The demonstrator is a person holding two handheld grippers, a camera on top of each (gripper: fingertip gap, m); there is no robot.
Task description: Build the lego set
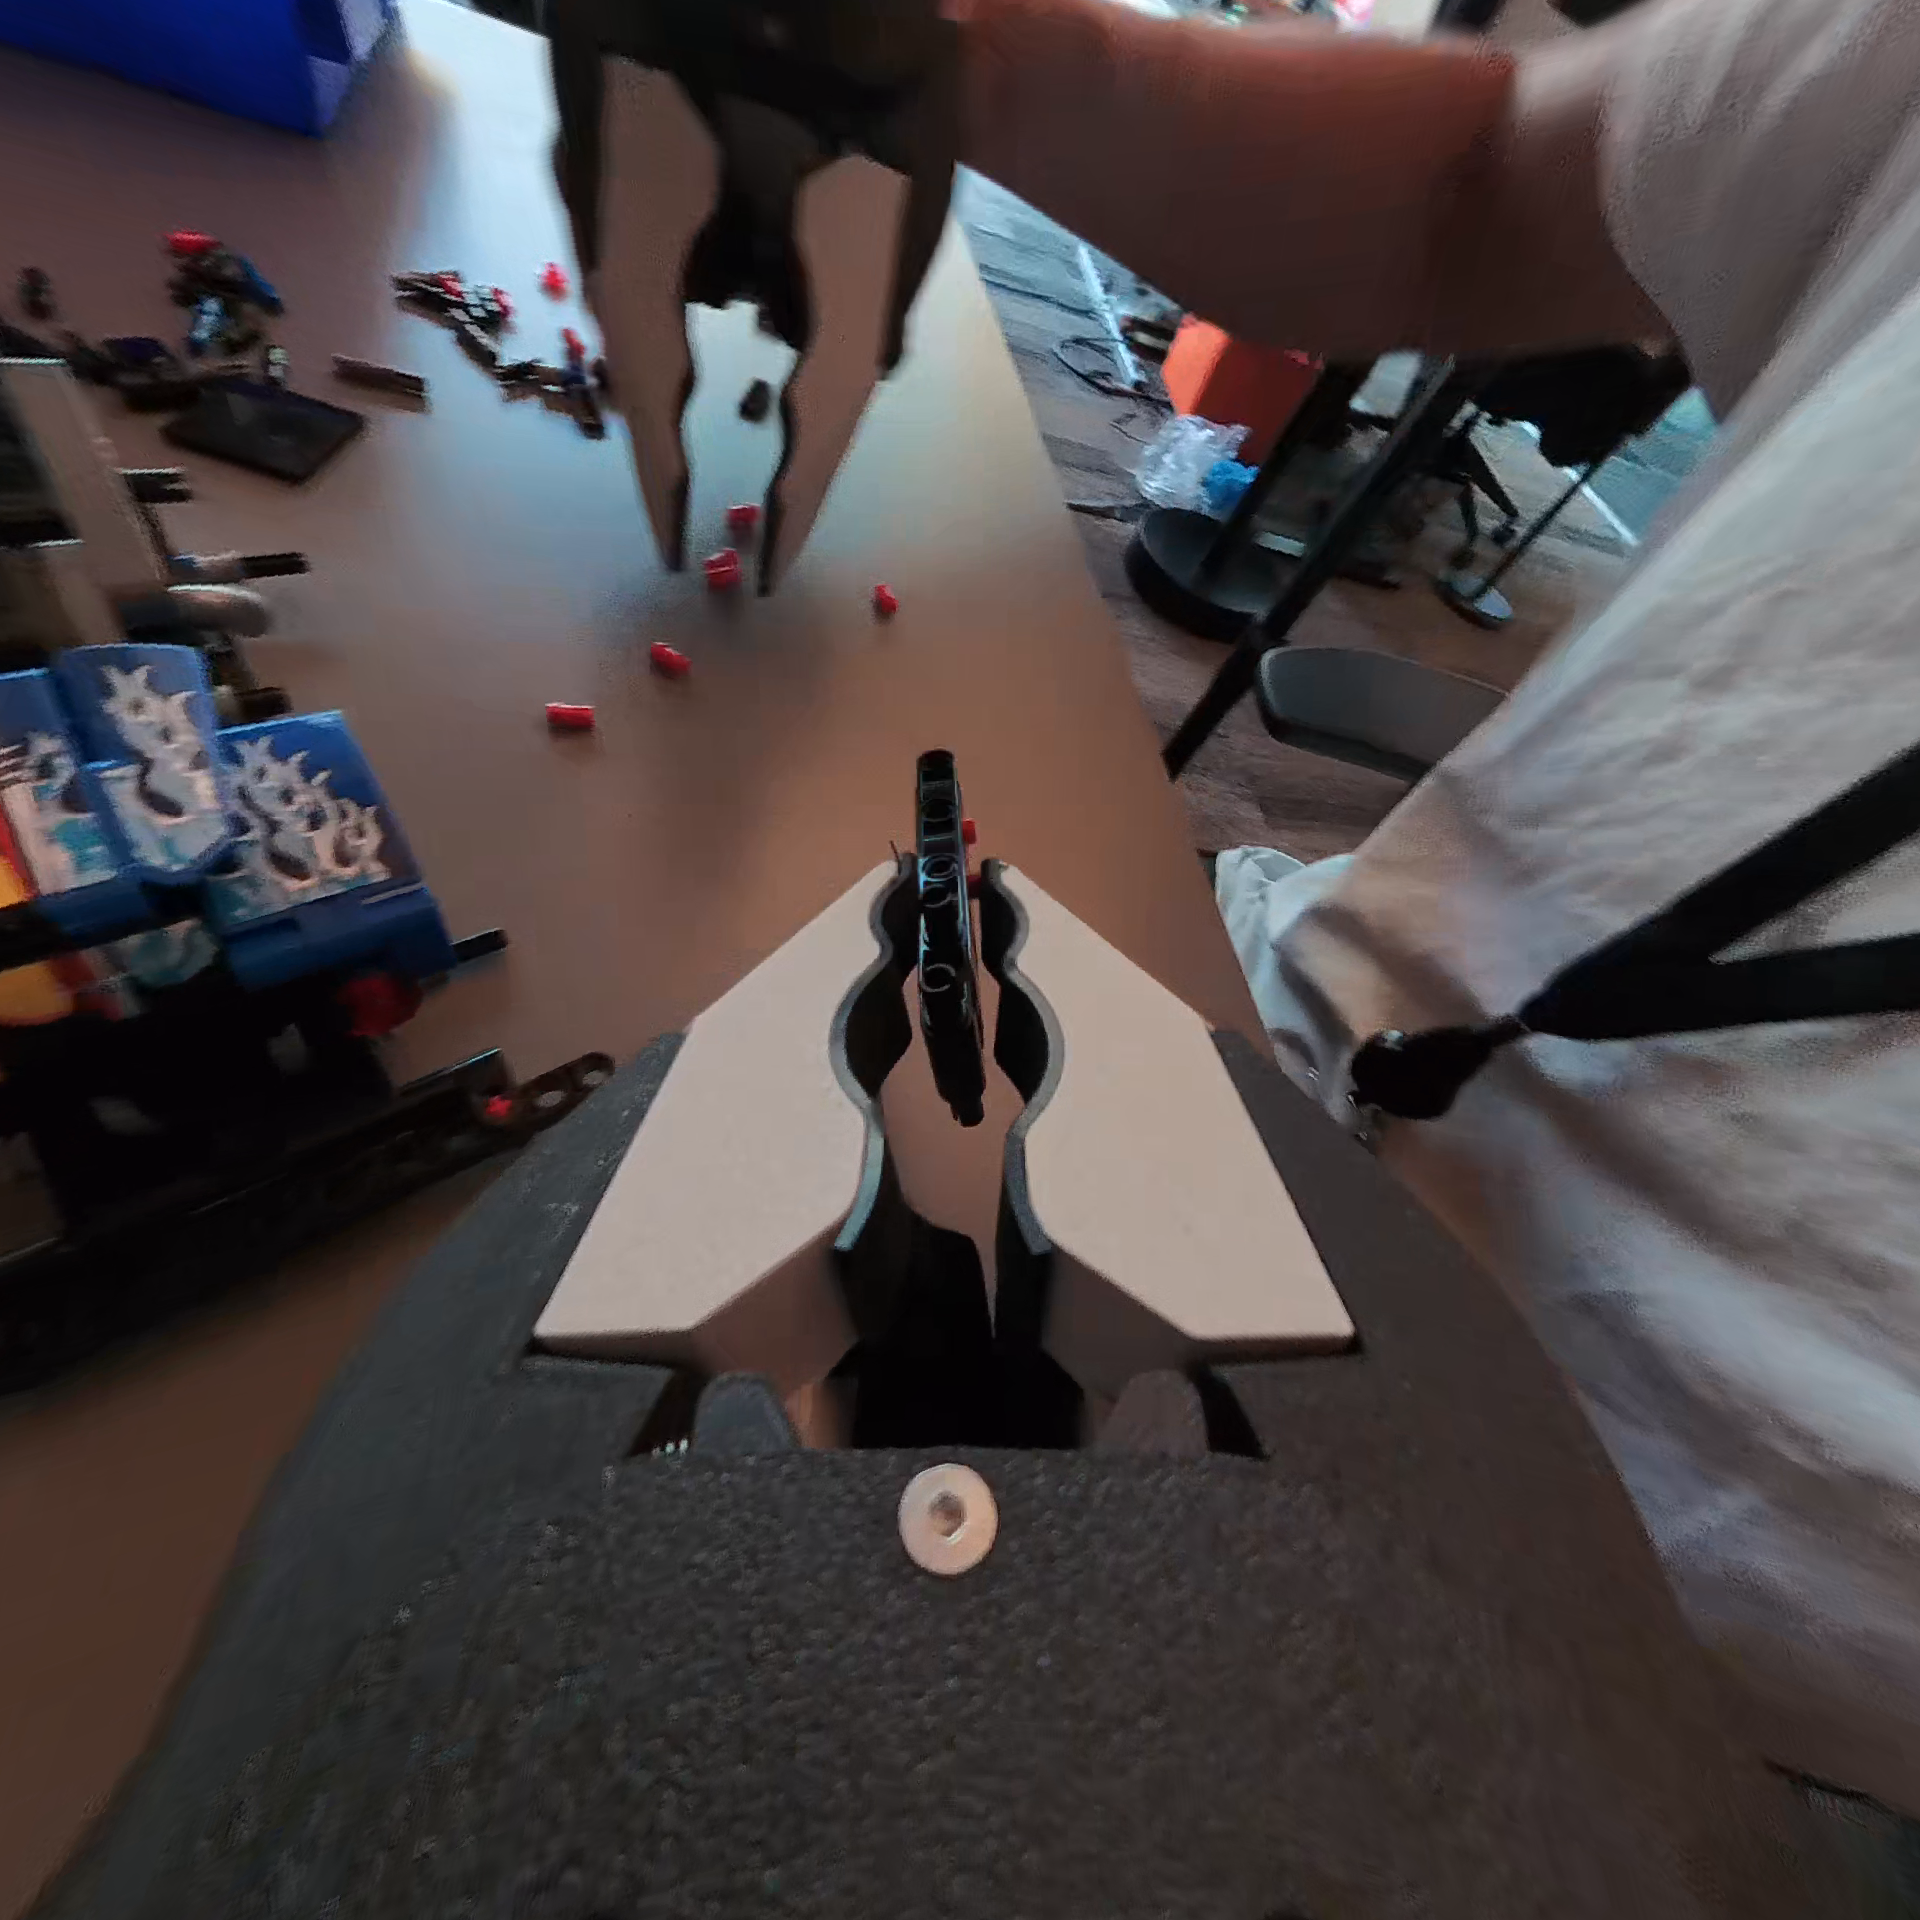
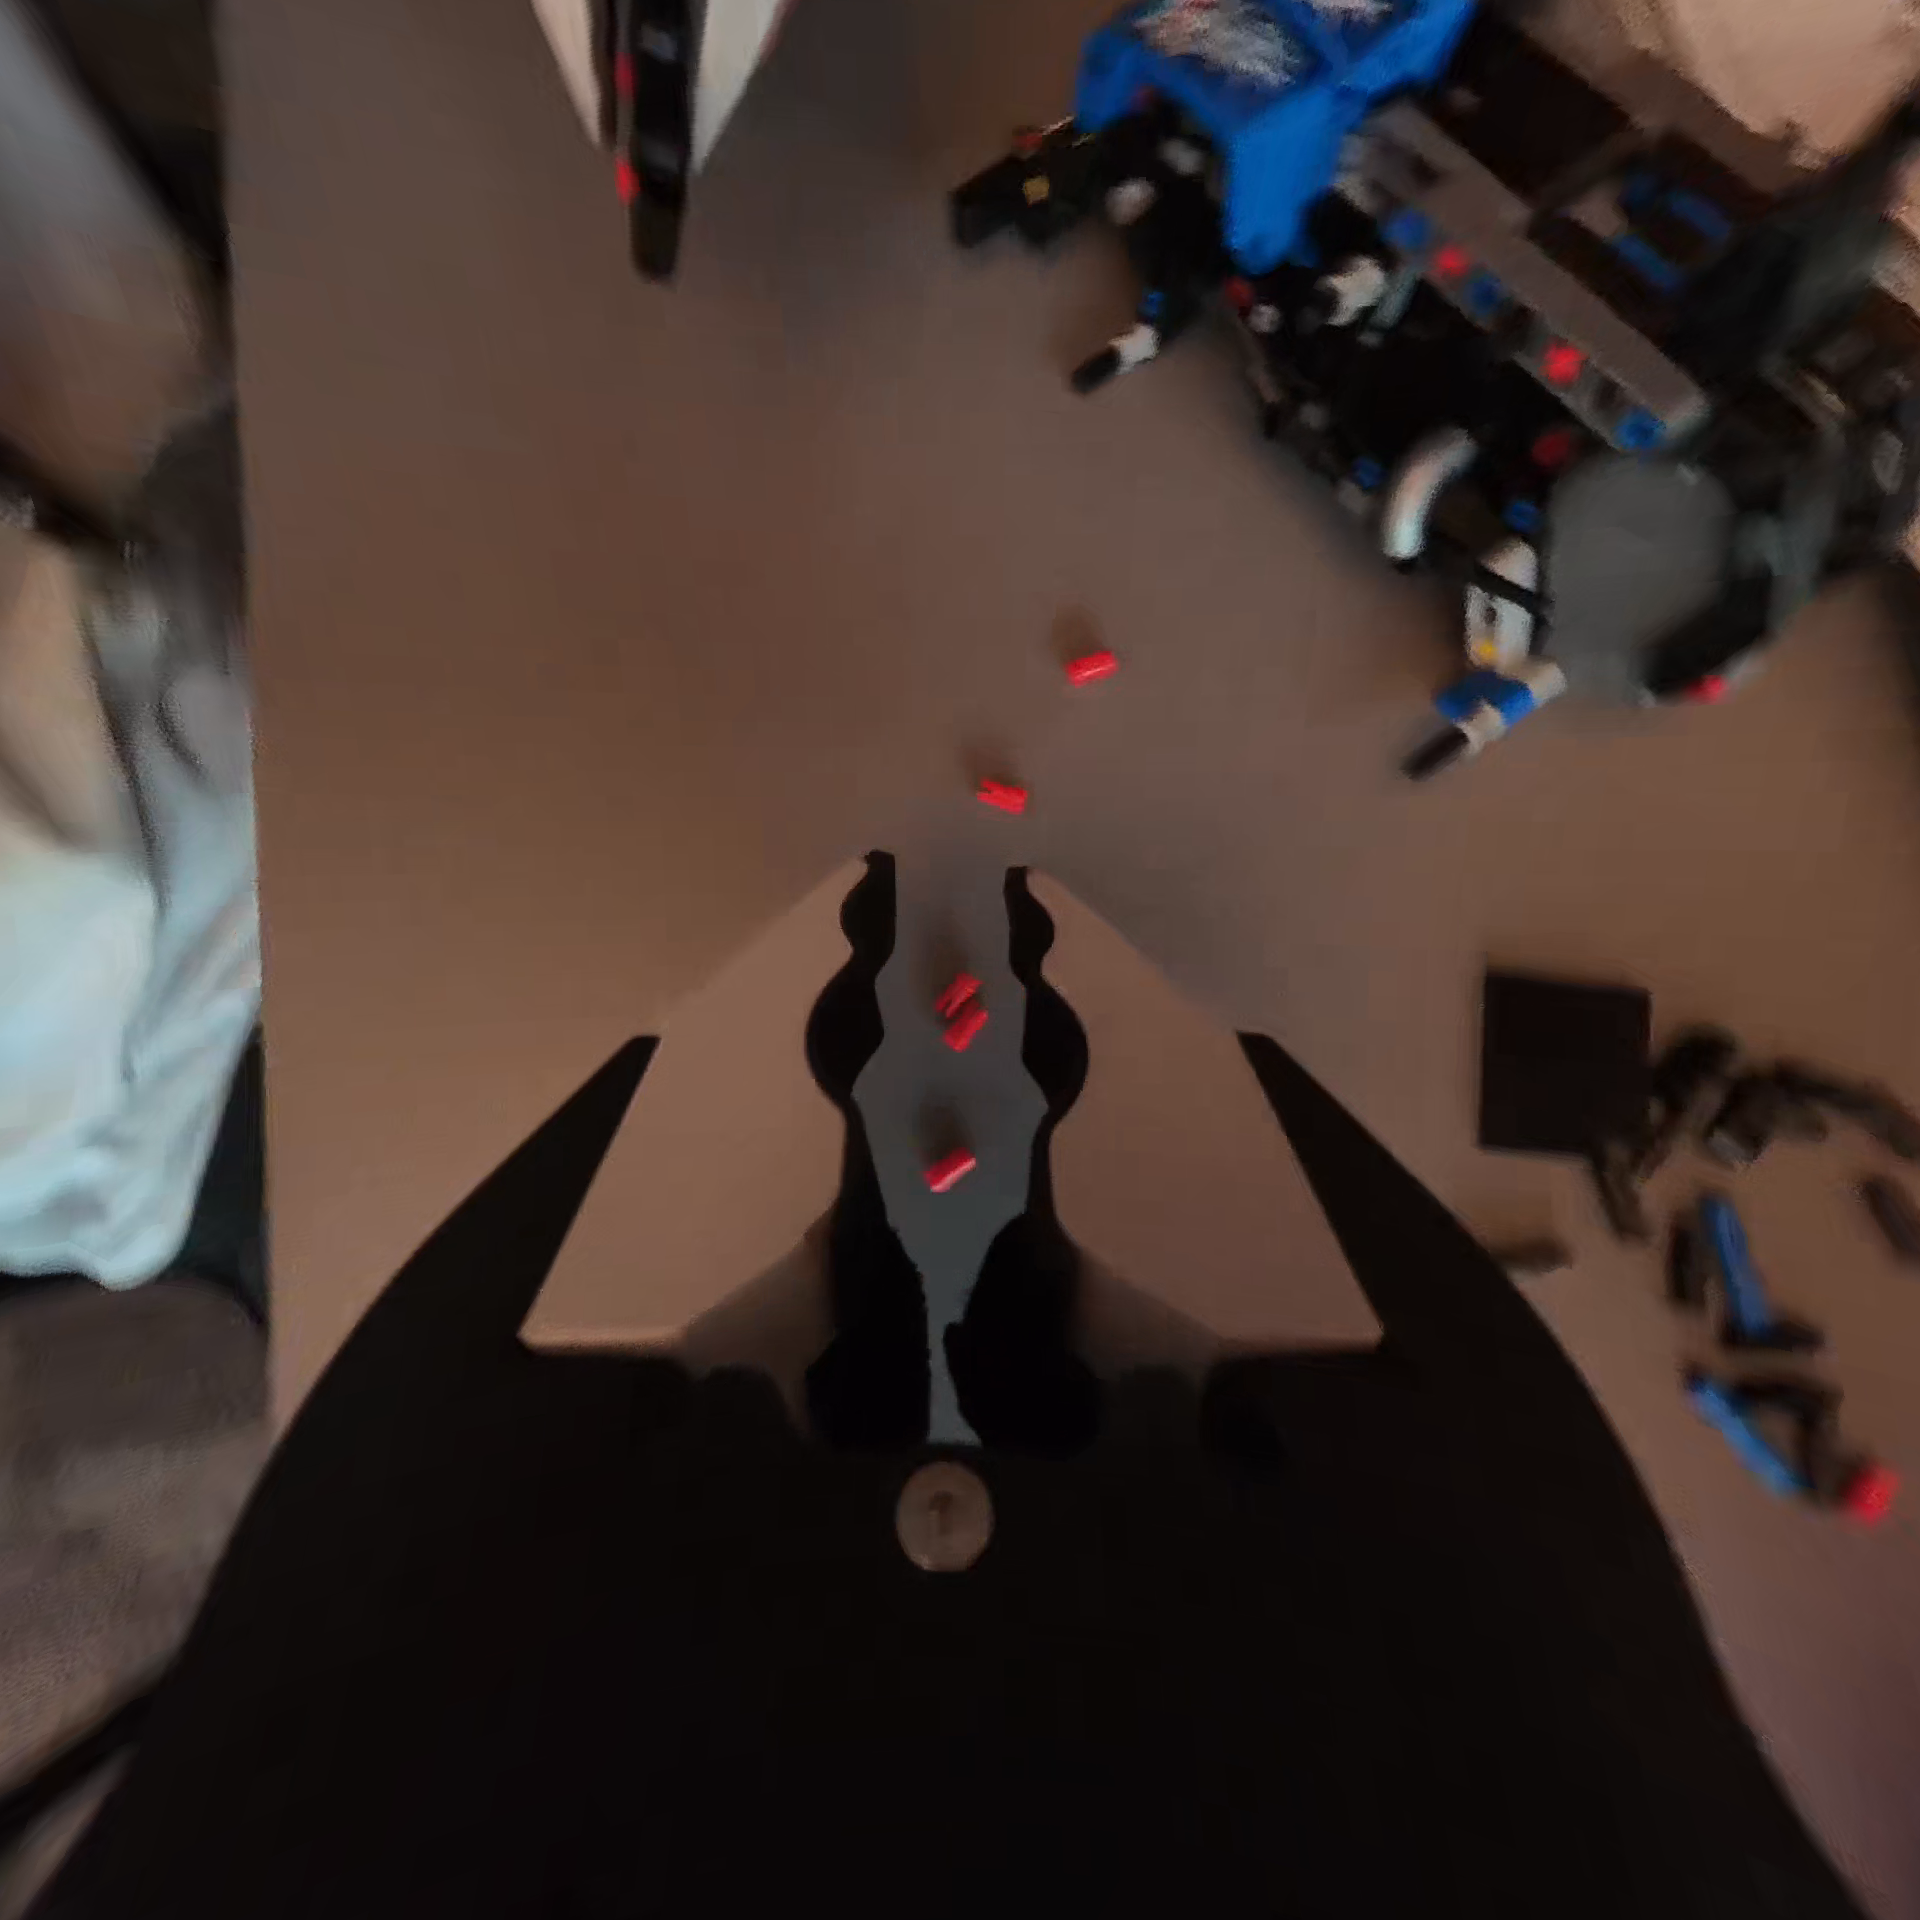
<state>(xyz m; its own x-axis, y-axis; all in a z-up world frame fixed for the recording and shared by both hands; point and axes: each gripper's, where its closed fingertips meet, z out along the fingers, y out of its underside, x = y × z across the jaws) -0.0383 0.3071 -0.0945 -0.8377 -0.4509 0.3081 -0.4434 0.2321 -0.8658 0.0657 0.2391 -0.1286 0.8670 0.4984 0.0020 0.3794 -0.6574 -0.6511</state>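
The brown bench (image 1: pixel 468 582) carried a part-built blue, black and grey lego model (image 2: pixel 1475 312) along one side, with a loose heap of dark pieces (image 2: pixel 1714 1195) further along. The left hand-held gripper (image 1: pixel 940 883) was clamped on a black beam with holes (image 1: pixel 945 935), held on edge above the bench. The right hand-held gripper (image 2: pixel 948 868) hung over the bench with its jaws a narrow gap apart and nothing in them, small red pins (image 2: pixel 961 1013) lying scattered beneath and beyond it.
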